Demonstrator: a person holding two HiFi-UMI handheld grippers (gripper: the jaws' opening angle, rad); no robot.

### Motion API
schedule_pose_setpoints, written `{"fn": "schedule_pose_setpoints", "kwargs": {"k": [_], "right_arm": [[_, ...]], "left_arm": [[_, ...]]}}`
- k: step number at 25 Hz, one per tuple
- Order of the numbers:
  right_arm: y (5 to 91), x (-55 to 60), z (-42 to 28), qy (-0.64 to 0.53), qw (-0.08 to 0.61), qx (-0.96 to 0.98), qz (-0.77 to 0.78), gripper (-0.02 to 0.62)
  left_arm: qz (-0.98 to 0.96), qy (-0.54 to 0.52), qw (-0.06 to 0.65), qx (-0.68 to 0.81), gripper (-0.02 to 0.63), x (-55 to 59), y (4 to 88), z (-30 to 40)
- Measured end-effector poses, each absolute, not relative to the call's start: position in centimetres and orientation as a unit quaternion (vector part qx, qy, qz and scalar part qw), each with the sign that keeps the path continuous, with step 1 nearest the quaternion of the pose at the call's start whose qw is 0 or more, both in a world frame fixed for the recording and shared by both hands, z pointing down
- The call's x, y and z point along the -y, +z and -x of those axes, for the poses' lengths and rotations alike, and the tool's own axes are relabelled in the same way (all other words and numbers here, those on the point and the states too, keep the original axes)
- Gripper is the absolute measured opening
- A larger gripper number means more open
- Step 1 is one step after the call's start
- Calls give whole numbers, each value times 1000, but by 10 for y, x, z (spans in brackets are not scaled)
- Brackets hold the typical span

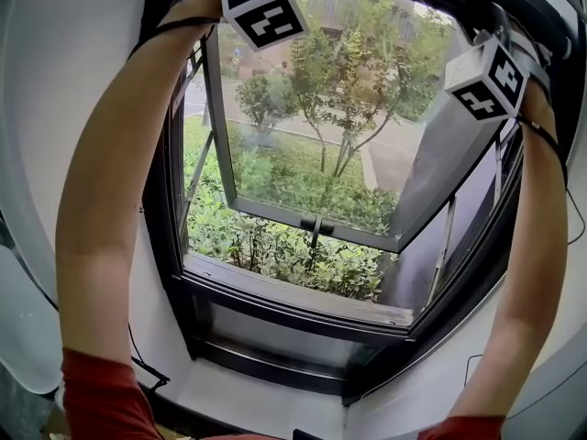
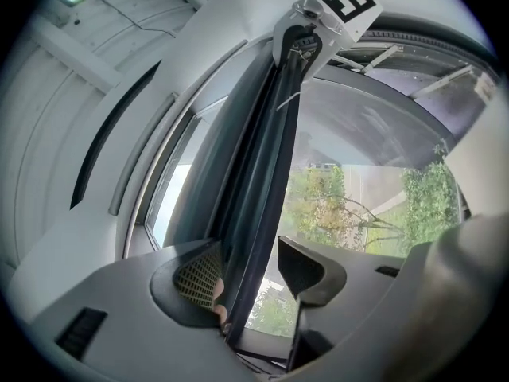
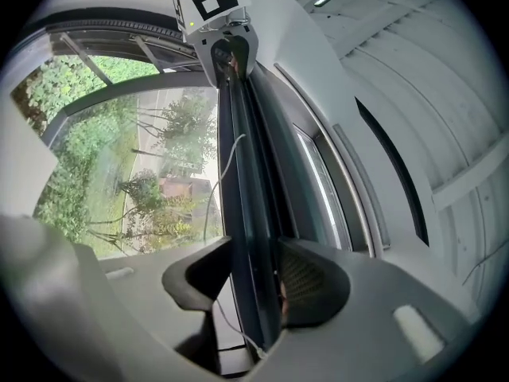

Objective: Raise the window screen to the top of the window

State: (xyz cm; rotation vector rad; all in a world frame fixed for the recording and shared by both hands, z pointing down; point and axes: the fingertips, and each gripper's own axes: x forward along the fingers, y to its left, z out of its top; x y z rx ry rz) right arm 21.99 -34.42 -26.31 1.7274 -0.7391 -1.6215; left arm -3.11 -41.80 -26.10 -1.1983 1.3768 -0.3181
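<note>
High at the head of the window, the left hand-held gripper is clenched on the window screen's dark rail. The rail runs across to the right hand-held gripper, which is clamped on it too. It looks stiff and light, perhaps spring-loaded, so holding it near both ends seems the best way to keep it level. Only the gripper views show these grasps. The head view shows just the raised arms and the open sash below.
</note>
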Motion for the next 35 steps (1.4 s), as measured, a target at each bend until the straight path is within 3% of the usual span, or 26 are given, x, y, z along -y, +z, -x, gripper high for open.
{"fn": "schedule_pose_setpoints", "kwargs": {"k": [8,17,28,35], "right_arm": [[-249,322,-230,-609,250,328,-677,183],[-204,285,-222,-604,159,400,-671,183],[-75,275,-226,-534,55,511,-672,183],[31,269,-233,-470,12,565,-678,183]], "left_arm": [[568,-45,584,-578,224,390,-250,34],[692,84,510,-503,224,351,-174,23],[749,139,440,-475,224,348,-43,8],[785,117,396,-462,224,338,61,-1]]}}
